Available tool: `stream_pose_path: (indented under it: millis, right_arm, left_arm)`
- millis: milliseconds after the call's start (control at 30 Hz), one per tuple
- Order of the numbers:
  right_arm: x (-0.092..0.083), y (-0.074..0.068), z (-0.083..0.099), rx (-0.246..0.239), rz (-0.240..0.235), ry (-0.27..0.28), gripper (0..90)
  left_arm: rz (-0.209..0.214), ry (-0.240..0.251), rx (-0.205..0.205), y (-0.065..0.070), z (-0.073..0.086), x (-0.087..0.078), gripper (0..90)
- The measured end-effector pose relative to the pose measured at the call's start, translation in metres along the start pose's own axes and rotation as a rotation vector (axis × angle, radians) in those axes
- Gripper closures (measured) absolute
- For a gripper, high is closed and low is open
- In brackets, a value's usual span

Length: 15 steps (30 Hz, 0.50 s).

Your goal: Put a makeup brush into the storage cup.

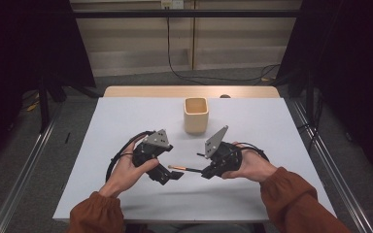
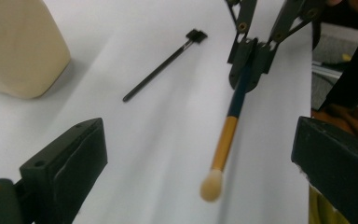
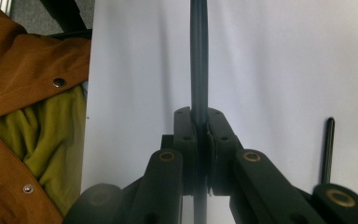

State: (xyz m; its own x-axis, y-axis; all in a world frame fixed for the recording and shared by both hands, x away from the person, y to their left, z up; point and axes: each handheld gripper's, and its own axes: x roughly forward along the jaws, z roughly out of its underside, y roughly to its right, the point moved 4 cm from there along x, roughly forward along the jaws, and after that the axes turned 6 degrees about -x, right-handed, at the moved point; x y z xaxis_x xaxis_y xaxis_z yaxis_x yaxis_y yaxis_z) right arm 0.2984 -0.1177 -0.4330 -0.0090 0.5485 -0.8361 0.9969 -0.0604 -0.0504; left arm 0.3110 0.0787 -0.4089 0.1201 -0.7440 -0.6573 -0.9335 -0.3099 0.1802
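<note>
Handover in hand: right gripper (image 1: 205, 171) clamps the brush (image 2: 228, 130); left gripper (image 1: 175, 174) jaws stand wide, empty (just released). Next, likely: carry to cup (image 1: 196, 115).

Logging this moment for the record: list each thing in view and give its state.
Left gripper: jaws open, nothing between the pads.
Right gripper: jaws shut on the brush's dark handle.
Brush: held off the table, pale tip pointing toward the left gripper.
Black stick: lying flat on the table, untouched.
Cup: upright on the table, mouth open; contents cannot be told.
</note>
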Motion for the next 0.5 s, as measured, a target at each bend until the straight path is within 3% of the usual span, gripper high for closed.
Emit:
stream_pose_path:
  millis: [133, 300, 500]
  right_arm:
    - [-0.001, -0.002, 0.008, 0.024, 0.01, 0.005, 84.7]
    - [-0.005, -0.005, 0.016, 0.05, 0.024, 0.034, 84.8]
    - [-0.007, -0.004, 0.026, 0.082, 0.032, 0.062, 84.8]
  left_arm:
    - [-0.023, 0.03, 0.0, 0.0, 0.004, -0.003, 3.3]
    - [-0.031, 0.074, -0.051, -0.001, 0.01, -0.011, 3.3]
    - [-0.066, 0.104, -0.073, -0.005, 0.018, -0.019, 3.3]
